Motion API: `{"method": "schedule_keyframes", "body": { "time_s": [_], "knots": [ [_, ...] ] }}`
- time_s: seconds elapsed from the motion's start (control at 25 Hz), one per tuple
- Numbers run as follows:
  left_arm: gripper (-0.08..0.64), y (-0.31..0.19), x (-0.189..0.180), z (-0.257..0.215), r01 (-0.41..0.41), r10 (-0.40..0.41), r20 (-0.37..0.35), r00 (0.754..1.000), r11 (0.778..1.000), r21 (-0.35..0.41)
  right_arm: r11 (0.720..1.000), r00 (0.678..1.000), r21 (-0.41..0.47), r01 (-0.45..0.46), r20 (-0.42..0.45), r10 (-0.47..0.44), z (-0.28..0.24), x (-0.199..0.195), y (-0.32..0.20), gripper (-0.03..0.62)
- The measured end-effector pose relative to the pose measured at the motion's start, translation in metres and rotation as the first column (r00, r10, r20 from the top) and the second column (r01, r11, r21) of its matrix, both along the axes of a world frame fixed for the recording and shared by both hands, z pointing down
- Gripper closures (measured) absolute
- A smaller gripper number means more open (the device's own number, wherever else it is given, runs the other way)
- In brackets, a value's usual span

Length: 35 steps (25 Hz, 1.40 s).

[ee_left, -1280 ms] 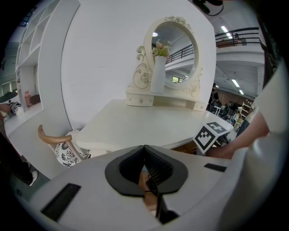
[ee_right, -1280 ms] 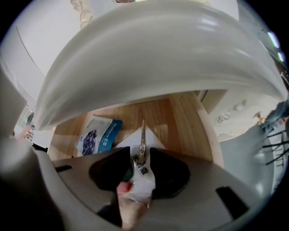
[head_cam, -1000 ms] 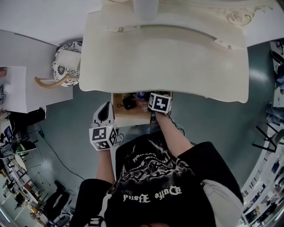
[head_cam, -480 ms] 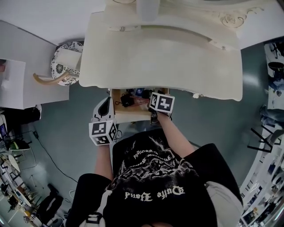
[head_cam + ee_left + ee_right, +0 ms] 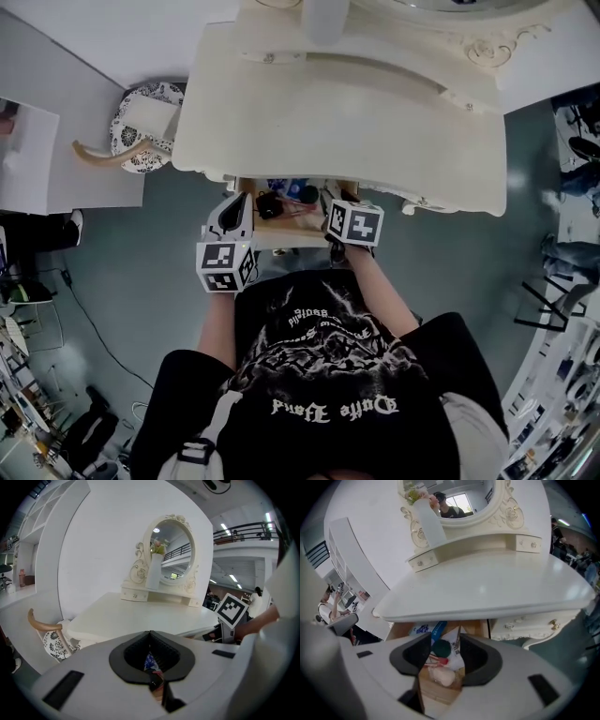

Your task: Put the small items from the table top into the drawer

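Observation:
The wooden drawer stands pulled out under the front edge of the white dressing table. Several small items lie in it: a green round piece, a pale soft lump, a blue packet and a white wrapper. My right gripper hovers over the drawer's right part. Its jaws are opening and nothing is between them; the items lie below. My left gripper is at the drawer's left front corner, jaws together and empty.
An oval mirror and a white vase stand at the back of the table. A stool with a patterned cushion is left of the table. The person's body is close behind the drawer front.
My right gripper has drawn back a little toward the person and to the right, over the drawer. The left gripper has stayed beside the drawer's left side.

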State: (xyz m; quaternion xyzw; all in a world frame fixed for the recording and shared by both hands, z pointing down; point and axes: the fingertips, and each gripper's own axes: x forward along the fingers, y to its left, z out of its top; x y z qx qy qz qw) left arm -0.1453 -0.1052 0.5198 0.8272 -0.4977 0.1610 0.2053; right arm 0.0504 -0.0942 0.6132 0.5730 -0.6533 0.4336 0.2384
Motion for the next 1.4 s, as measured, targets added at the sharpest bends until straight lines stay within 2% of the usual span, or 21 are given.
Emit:
{"method": "schedule_keyframes", "body": {
  "time_s": [0.16, 0.36, 0.84, 1.12, 1.4],
  "knots": [
    [0.545, 0.001, 0.005, -0.003, -0.017, 0.017, -0.01, 1.0, 1.0, 0.009, 1.0, 1.0, 0.029, -0.001, 0.012, 0.001, -0.012, 0.004, 0.003, 0.393],
    [0.545, 0.0, 0.015, -0.014, -0.039, 0.04, -0.017, 0.999, 0.998, 0.045, 0.992, 0.997, 0.107, 0.06, -0.045, -0.055, -0.035, 0.002, 0.003, 0.394],
    [0.545, -0.01, 0.036, -0.055, -0.083, 0.089, -0.03, 0.996, 0.983, 0.166, 0.928, 0.985, 0.343, 0.148, -0.139, -0.105, -0.108, -0.001, -0.009, 0.4],
    [0.545, -0.008, 0.046, -0.065, -0.104, 0.113, -0.032, 0.993, 0.975, 0.198, 0.881, 0.979, 0.45, 0.148, -0.194, -0.065, -0.13, 0.008, -0.009, 0.471],
    [0.545, -0.007, 0.059, -0.069, -0.14, 0.15, -0.032, 0.988, 0.968, 0.21, 0.854, 0.971, 0.497, 0.155, -0.235, -0.04, -0.141, 0.015, -0.002, 0.546]
  ]
}}
